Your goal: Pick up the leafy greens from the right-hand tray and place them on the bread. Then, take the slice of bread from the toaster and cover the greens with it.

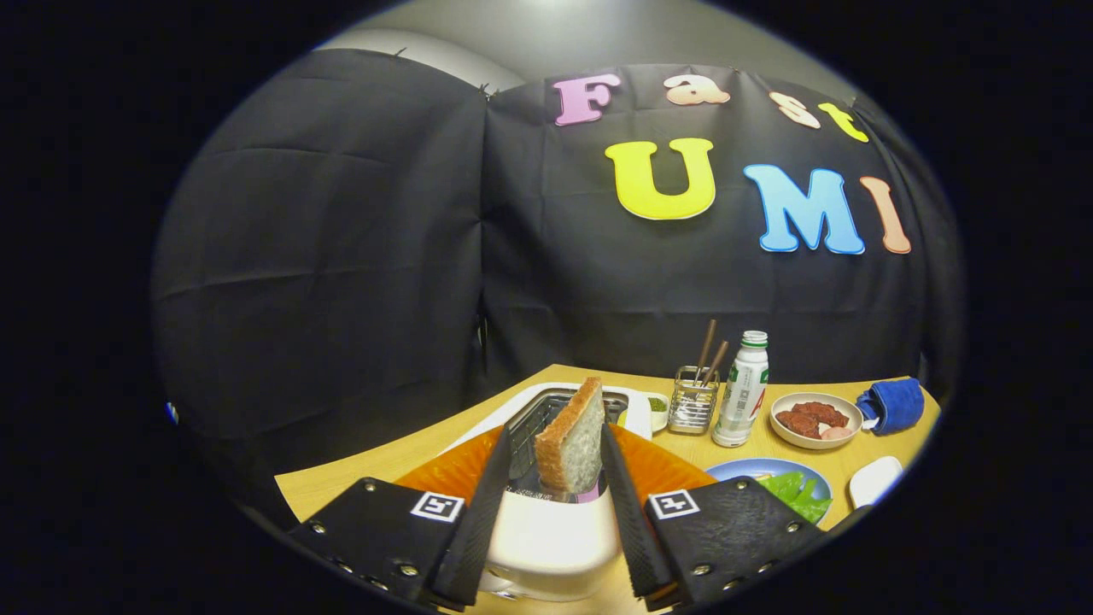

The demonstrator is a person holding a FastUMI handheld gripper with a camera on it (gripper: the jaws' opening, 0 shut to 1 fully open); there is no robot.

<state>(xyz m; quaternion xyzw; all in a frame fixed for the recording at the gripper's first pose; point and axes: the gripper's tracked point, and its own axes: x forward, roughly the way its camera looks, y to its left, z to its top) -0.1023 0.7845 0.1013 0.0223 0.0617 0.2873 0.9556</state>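
The slice of bread stands upright in the slot of the white toaster, half risen so its top offers an edge to take, and we see it between our jaws, which stand spread to either side of it without touching it, the gripper lined up, we judge, to close on its faces. The leafy greens lie on a blue plate to the right, on the desk; behind the toaster sits an orange plate, and farther back a wire holder, a bottle and a bowl of meat, well apart from our reach.
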